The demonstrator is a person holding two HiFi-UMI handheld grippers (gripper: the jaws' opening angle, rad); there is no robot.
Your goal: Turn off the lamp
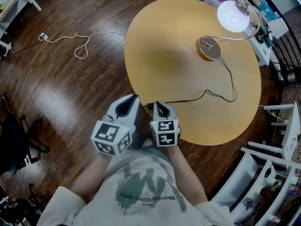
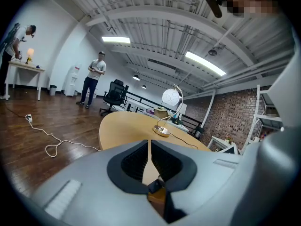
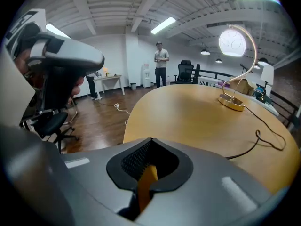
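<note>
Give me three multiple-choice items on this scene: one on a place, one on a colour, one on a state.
1. Where does the lamp stand?
A. on the floor
B. at the table's far right side
C. at the table's near edge

2. What colour is the lamp's base?
A. red
B. blue
C. gold

3. What is the lamp's state?
A. lit
B. off
C. tipped over

Answers:
1 B: it stands across the table from the left claw and the right claw, which are at the near edge.
2 C: the round base shines gold.
3 A: it stands upright and glows white.
</note>
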